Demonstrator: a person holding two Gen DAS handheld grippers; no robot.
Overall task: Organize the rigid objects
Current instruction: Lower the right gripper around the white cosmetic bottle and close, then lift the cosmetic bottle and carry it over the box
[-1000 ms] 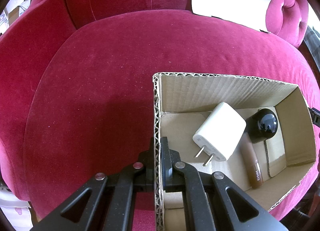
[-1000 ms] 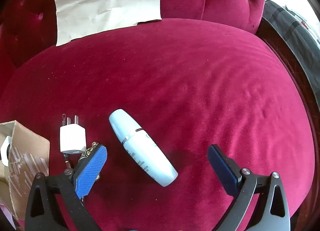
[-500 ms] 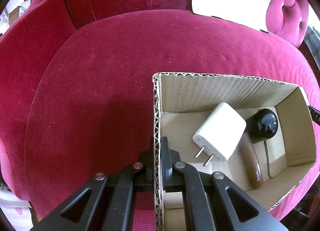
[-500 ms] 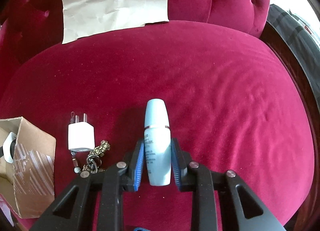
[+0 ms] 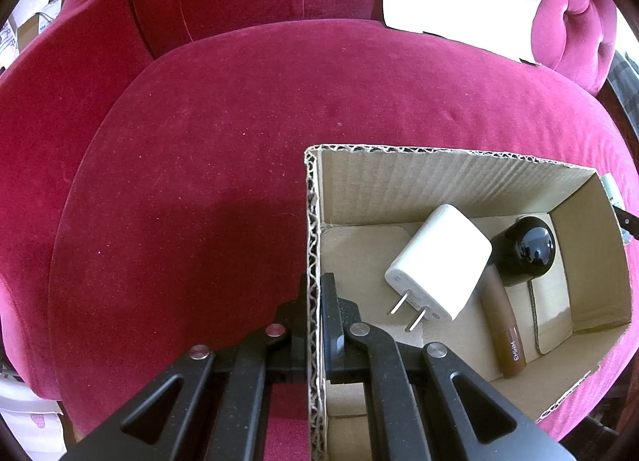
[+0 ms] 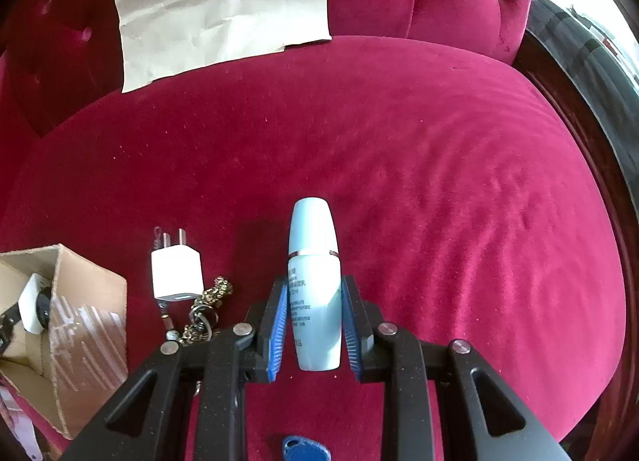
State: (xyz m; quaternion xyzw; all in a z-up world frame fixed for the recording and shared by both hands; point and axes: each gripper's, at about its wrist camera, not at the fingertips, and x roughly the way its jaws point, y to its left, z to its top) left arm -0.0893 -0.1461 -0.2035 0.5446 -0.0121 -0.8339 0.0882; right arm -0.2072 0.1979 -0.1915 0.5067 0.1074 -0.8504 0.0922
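Looks like a home living room to me. I'm working on a crimson velvet armchair [image 5: 239, 141] with a button-tufted back. Household clutter around: phone charger [image 6: 177, 274], keyring [image 6: 203, 311], lotion bottle [image 6: 314, 285], cardboard box [image 5: 439, 181]. Crumpled paper [image 6: 223, 1] leans on the backrest. Daylight at the edges.

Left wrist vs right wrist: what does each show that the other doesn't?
Left wrist only: left gripper clamped on the box wall, and a brown tube inside.

Right wrist only: right gripper shut on the light blue bottle, a small white charger and keychain on the cushion, a blue tag.

Both: cardboard box, the large white charger and black round object in it, red sofa, paper sheet.
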